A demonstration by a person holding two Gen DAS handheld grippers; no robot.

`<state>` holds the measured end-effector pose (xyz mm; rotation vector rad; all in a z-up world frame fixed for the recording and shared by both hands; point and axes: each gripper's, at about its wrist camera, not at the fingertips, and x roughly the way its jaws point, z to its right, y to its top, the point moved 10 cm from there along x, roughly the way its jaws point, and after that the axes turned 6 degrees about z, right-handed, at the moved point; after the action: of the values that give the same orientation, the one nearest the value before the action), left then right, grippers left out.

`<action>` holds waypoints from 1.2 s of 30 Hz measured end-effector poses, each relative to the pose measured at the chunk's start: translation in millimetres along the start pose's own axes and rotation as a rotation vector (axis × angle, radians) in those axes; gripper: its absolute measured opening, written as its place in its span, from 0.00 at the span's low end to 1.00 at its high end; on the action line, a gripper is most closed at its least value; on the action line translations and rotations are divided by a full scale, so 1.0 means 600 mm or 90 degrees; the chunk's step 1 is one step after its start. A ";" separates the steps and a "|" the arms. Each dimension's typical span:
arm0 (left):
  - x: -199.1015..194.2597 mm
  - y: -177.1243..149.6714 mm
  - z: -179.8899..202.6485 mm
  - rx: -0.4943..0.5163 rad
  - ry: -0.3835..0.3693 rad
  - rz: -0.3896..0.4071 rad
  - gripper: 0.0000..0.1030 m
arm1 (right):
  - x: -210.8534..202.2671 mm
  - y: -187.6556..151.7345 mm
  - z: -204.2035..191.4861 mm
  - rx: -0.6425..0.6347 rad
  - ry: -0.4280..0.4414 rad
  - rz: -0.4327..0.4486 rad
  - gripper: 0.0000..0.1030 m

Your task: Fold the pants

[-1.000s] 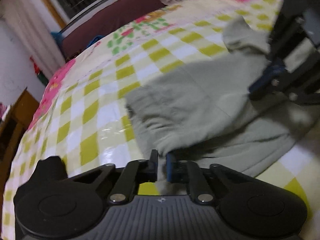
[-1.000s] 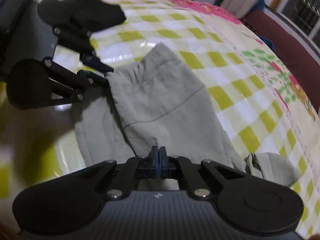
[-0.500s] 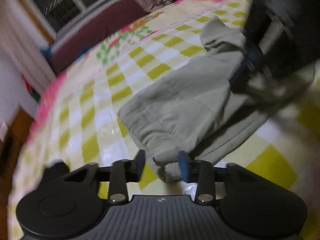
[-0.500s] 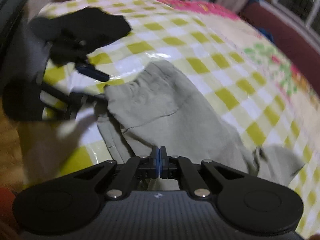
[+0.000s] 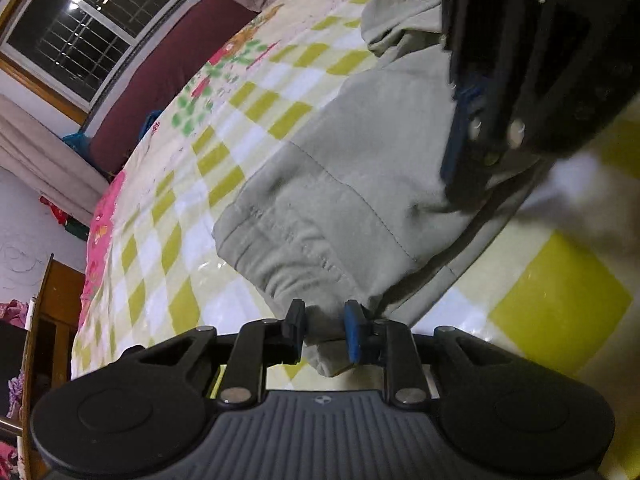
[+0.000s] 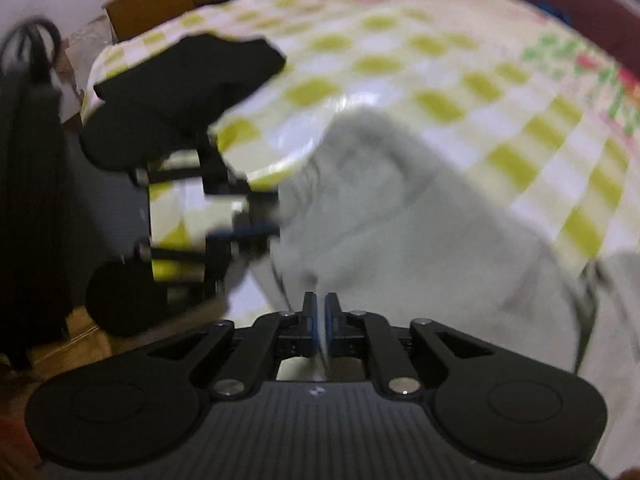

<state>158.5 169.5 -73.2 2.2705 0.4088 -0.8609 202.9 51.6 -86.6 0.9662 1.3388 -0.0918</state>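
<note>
Left gripper (image 5: 325,330) jaws closing around pants (image 5: 360,184) waistband, right gripper (image 6: 319,330) opening slightly

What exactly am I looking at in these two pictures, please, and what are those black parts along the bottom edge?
Those black parts are two hand-held claws, each carrying its own camera that looks out along its fingers. The left claw, whose jaws have just been closing, has a bunched corner of the grey pants between its pads. The right claw is nearly shut on a thin edge of the same pants. Each view also shows the other claw. The pants lie on a checked yellow bedspread, with a dark garment near its far corner.
</note>
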 end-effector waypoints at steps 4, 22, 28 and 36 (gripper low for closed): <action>-0.012 -0.005 -0.011 -0.028 -0.008 -0.022 0.37 | -0.060 0.011 0.086 0.077 -0.069 0.032 0.17; -0.015 0.187 0.016 -0.176 -0.056 0.067 0.37 | -0.069 -0.123 0.490 0.654 -0.237 0.072 0.43; -0.011 0.206 0.036 -0.165 -0.069 0.073 0.38 | -0.068 -0.123 0.510 0.769 -0.190 0.130 0.45; 0.008 0.213 0.056 -0.150 -0.075 0.076 0.38 | -0.061 -0.135 0.544 0.889 -0.150 0.196 0.04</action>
<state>209.0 53.4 -34.6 1.9971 0.3019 -0.8343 398.7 -221.9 -124.9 2.2107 0.7593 -0.9601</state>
